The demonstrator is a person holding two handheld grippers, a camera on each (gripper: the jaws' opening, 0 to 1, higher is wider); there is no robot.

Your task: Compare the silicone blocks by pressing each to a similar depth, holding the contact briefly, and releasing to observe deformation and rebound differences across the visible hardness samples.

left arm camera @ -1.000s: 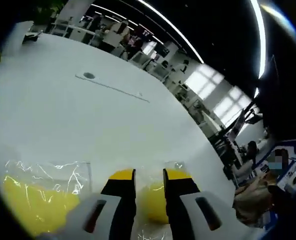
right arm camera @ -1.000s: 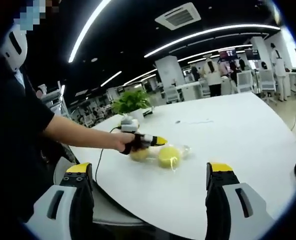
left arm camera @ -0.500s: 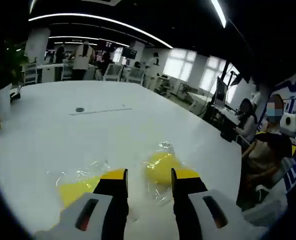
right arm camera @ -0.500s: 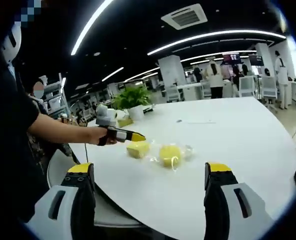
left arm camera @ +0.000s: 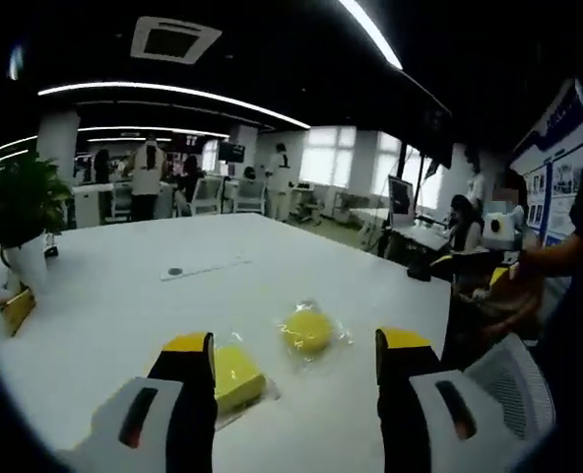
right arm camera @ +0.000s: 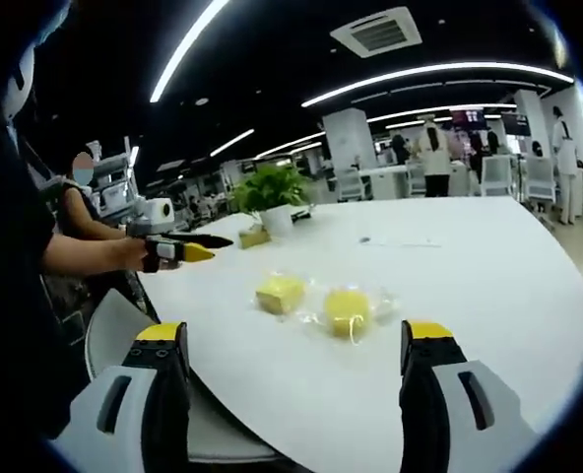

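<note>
Two yellow silicone blocks in clear wrap lie on the white table (right arm camera: 488, 266): a square block (left arm camera: 234, 374) (right arm camera: 280, 293) and a round block (left arm camera: 306, 330) (right arm camera: 348, 307). My left gripper (left arm camera: 293, 379) is open and hovers short of the blocks, touching neither. The right gripper view shows that left gripper (right arm camera: 178, 248) held by a hand, off to the left of the blocks above the table edge. My right gripper (right arm camera: 293, 394) is open wide with nothing between its jaws, well back from the table's near edge.
A potted plant (right arm camera: 272, 192) (left arm camera: 16, 207) stands at the table's far side, with a small yellow item (right arm camera: 255, 236) beside it. A thin strip and a dark spot (left arm camera: 176, 271) lie further along the table. Chairs and people sit around the office behind.
My left gripper has drawn back from the round block toward the table edge, and its jaws have gone from narrow to wide. The right gripper has barely moved.
</note>
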